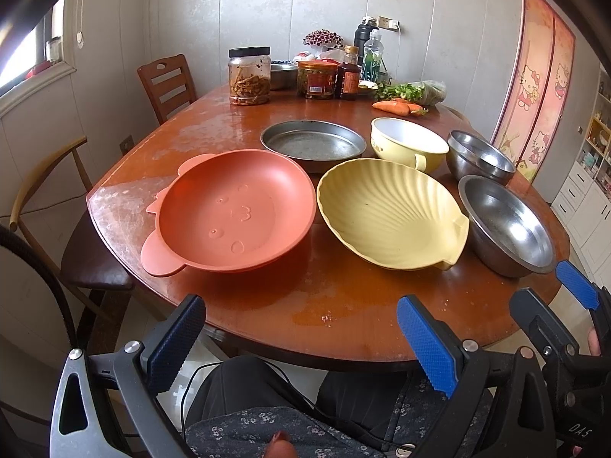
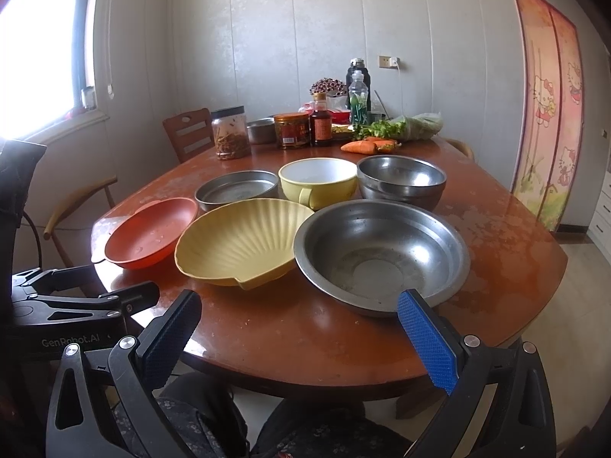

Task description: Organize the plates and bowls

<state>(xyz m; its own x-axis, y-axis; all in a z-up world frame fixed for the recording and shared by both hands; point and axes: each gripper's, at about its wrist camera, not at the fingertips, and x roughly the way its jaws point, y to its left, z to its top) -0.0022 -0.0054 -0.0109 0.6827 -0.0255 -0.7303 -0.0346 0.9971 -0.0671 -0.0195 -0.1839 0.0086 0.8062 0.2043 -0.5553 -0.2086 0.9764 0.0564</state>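
An orange bear-shaped plate (image 1: 233, 213) (image 2: 151, 233) lies at the front left of the wooden table (image 1: 305, 305). Beside it sits a yellow shell-shaped dish (image 1: 389, 212) (image 2: 240, 242), then a large steel bowl (image 1: 508, 225) (image 2: 382, 255). Behind them stand a flat steel pan (image 1: 313, 144) (image 2: 236, 189), a yellow handled bowl (image 1: 408, 143) (image 2: 319, 181) and stacked steel bowls (image 1: 479, 156) (image 2: 401, 179). My left gripper (image 1: 301, 339) is open before the table's front edge, holding nothing. My right gripper (image 2: 301, 337) (image 1: 550, 294) is open just in front of the large steel bowl.
Jars (image 1: 250, 76), bottles (image 1: 347, 74), greens and carrots (image 1: 397, 107) crowd the table's far end. Wooden chairs (image 1: 168, 84) stand at the left. A person's lap (image 1: 267, 412) is under the front edge. A cartoon-cat curtain (image 1: 534, 91) hangs at the right.
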